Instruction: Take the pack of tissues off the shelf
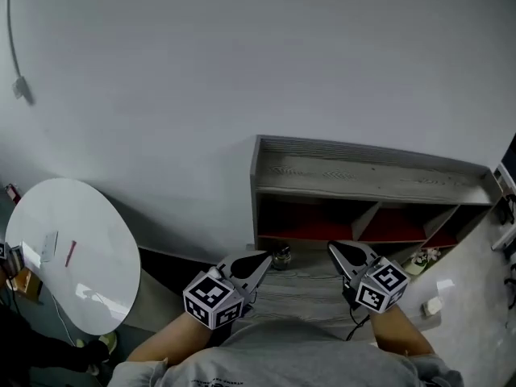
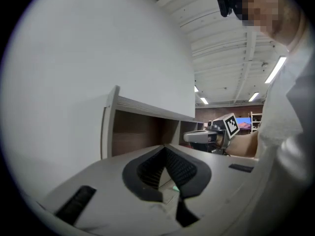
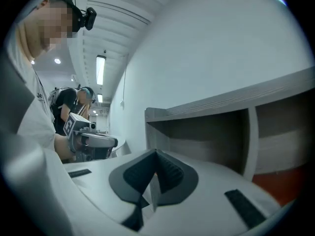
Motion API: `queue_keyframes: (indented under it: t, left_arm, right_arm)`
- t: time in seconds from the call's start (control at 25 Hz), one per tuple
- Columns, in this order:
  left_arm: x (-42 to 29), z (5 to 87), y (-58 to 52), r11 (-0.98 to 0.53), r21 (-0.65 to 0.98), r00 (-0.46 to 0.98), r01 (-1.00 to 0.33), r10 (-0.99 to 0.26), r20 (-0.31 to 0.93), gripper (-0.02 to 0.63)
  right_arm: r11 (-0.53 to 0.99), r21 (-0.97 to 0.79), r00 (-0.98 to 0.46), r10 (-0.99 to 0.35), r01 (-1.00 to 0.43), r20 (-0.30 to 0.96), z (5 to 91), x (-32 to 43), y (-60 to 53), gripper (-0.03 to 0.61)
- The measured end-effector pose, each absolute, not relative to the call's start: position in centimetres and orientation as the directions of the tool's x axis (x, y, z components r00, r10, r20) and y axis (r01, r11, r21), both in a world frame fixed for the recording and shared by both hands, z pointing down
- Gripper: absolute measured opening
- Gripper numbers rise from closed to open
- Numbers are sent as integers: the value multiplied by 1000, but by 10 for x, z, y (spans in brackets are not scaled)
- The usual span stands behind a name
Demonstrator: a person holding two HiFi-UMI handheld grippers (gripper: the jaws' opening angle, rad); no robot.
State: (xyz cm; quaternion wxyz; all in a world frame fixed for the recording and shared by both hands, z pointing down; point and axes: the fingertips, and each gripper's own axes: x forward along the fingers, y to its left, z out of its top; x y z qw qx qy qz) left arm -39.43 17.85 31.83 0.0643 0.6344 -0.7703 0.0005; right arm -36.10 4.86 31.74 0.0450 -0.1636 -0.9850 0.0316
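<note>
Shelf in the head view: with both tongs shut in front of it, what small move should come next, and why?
Probably move toward the shelf and look into its red compartments, opening one pair. The left tongs and right tongs are shut, empty and short of it, and no pack of tissues can be made out yet.

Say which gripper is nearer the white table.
The left gripper: the round white table lies to its left in the head view; the right gripper is farther off.
</note>
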Motion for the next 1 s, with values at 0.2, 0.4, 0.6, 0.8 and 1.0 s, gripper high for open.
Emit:
queue_keyframes:
  t: [0.2, 0.4, 0.6, 0.8, 1.0]
  left_arm:
    - [-412, 309, 197, 300, 78, -297, -951, -953, 56, 12]
    - [-418, 304, 189, 323, 110, -322, -940, -946, 30, 12]
    - [-414, 307, 170, 287, 111, -282, -952, -958, 54, 12]
    - [-409, 310, 160, 257, 113, -251, -960, -966, 60, 12]
    - [-406, 310, 151, 241, 111, -235, -964, -970, 60, 12]
  right_arm:
    - [912, -48, -908, 410, 407, 85, 314, -393, 63, 6]
    - [886, -15, -881, 463, 464, 101, 312, -400, 68, 6]
    - [893, -27, -886, 450, 450, 109, 317, -394, 55, 6]
    - [901, -31, -895, 433, 432, 111, 321, -385, 48, 6]
    - [906, -26, -901, 422, 422, 102, 318, -381, 41, 6]
